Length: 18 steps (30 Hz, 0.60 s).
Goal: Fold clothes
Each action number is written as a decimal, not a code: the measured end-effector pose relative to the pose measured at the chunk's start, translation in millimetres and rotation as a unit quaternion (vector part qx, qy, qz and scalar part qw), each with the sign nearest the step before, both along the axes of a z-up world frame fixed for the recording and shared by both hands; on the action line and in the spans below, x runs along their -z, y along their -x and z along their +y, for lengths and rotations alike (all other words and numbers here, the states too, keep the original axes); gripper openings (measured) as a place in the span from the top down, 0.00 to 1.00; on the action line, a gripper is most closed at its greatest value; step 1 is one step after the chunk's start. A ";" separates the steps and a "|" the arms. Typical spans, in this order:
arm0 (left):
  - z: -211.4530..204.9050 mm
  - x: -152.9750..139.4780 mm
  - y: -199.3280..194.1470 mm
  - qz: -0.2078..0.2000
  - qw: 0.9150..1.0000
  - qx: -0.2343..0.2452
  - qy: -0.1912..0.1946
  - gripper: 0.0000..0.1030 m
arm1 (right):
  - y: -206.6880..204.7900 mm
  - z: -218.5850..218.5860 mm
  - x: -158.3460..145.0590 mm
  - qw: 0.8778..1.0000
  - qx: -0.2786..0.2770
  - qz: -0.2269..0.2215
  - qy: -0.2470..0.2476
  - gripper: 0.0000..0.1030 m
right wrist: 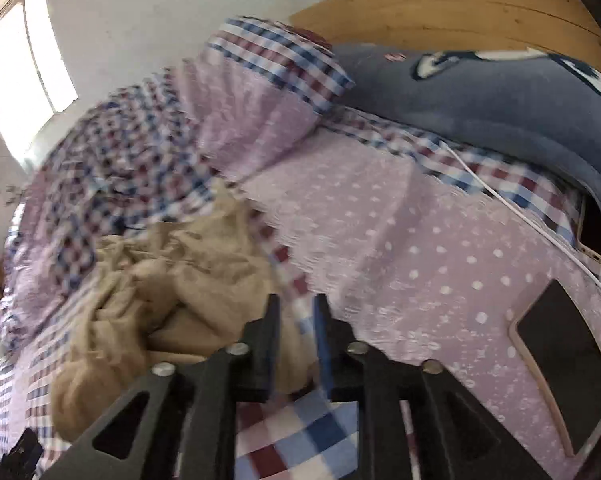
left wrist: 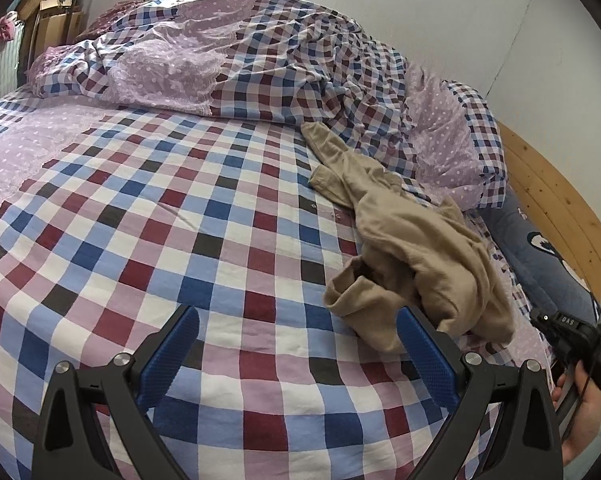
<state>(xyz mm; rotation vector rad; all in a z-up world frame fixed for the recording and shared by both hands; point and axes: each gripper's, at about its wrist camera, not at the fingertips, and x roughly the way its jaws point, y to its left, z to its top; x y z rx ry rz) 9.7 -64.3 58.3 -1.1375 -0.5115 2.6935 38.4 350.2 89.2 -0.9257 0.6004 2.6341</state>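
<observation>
garment (left wrist: 400, 248) crumpled, right of left gripper (left wrist: 298, 330)

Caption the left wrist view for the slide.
Left gripper, jaws open, over a checked bedsheet, beside a crumpled beige garment; rumpled duvet behind.

Checked bed (left wrist: 180, 220); crumpled tan garment (left wrist: 404, 240), bunched duvet (left wrist: 260, 64), phone (right wrist: 560, 364) on it

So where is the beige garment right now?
The beige garment lies crumpled on the checked bedsheet, right of centre in the left wrist view, beside the rumpled quilt.
</observation>
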 end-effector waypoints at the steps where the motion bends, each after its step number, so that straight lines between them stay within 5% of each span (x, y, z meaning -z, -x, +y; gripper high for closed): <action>1: -1.0 -0.4 0.1 0.000 1.000 -0.001 -0.002 0.02 | 1.0 -8.8 -5.4 1.000 -0.023 0.009 -0.006 0.52; 9: -10.6 -3.3 -1.4 -0.001 1.000 -0.009 -0.018 0.02 | 31.9 -116.7 -14.8 0.970 -0.228 0.007 -0.088 0.50; 16: -23.7 -5.2 -1.2 -0.005 0.999 -0.016 -0.039 0.02 | 55.9 -166.7 3.8 0.945 -0.305 -0.013 -0.114 0.51; 17: -25.1 -5.5 -1.2 -0.005 0.999 -0.016 -0.041 0.02 | 60.6 -171.7 8.2 0.943 -0.311 -0.020 -0.120 0.57; 18: -26.1 -5.9 -1.0 -0.006 0.999 -0.014 -0.045 0.02 | 65.2 -176.0 13.7 0.941 -0.311 -0.031 -0.129 0.76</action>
